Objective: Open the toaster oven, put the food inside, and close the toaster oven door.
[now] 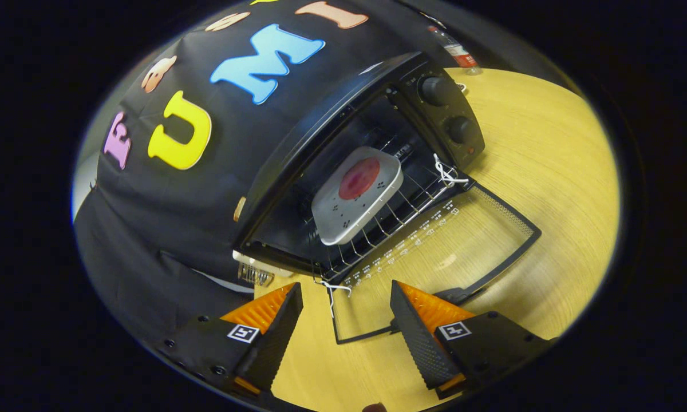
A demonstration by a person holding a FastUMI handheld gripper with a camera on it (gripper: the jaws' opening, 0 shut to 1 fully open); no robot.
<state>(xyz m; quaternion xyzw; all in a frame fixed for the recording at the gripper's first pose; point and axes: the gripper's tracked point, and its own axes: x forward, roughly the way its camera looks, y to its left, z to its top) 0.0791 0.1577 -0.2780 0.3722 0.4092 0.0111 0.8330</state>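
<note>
The black toaster oven [332,114] stands on the wooden table with its glass door [452,246] folded down flat toward me. Inside, on the wire rack [398,214], rests a white square plate [355,200] carrying a round red piece of food [359,178]. My gripper [346,312] is open, its two orange-and-black fingers [275,320] spread wide with nothing between them. The fingertips hover over the near edge of the lowered door, and its black handle [455,294] passes by the right finger. White string ties [447,171] hang at the door's hinges.
Two black knobs [449,109] sit on the oven's control panel beside the cavity. A plastic bottle [457,52] stands behind the oven at the table's far edge. Bare yellow tabletop [549,171] spreads beyond the door, past the right finger.
</note>
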